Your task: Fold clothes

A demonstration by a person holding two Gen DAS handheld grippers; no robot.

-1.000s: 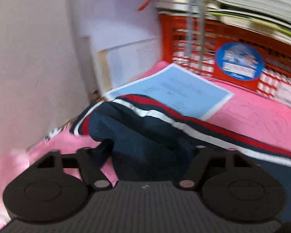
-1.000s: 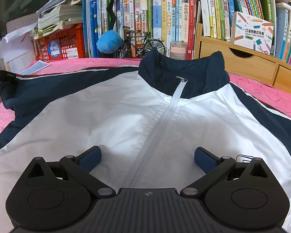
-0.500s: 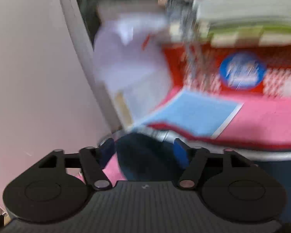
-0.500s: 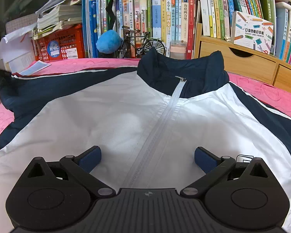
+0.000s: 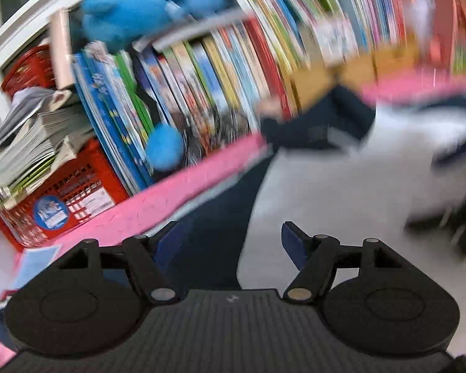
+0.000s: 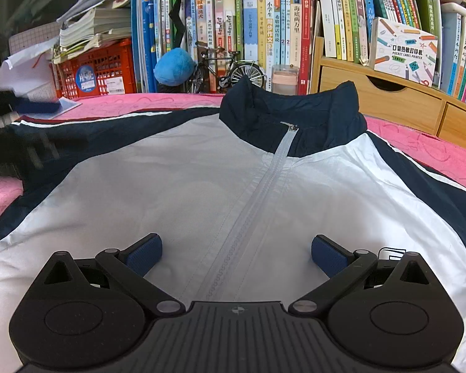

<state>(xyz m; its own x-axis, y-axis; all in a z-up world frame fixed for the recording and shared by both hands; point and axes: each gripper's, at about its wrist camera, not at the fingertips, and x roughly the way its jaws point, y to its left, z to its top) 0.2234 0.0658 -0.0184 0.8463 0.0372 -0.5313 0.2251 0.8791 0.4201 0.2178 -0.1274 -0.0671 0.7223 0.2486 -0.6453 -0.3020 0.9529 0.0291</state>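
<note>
Item: jacket [image 6: 202, 192], white front, navy collar and sleeves, zip closed. Lies face up and spread flat on the pink-covered desk [image 6: 435, 152]; collar toward 12 o'clock, just short of the row of books [image 6: 264, 28].

Right hand-held gripper [image 6: 236, 255]: tilted downward over the lower front of the jacket, straddling the zip; blue pads [image 6: 144, 253] wide apart, nothing between them. Pose unchanged from a second ago.

Left hand-held gripper [image 5: 230, 242]: rolled (horizon slants steeply) and pitched downward, picture heavily blurred. Jaws about two-thirds apart and opening; fabric lies below them, not pinched. In the right wrist view it appears as a dark smear at 9 o'clock [image 6: 15, 130], over the navy sleeve. A second ago it was down at the sleeve end near the blue paper; it now faces the books and red crate [image 5: 74, 199], with the jacket body at 3 o'clock.
</note>
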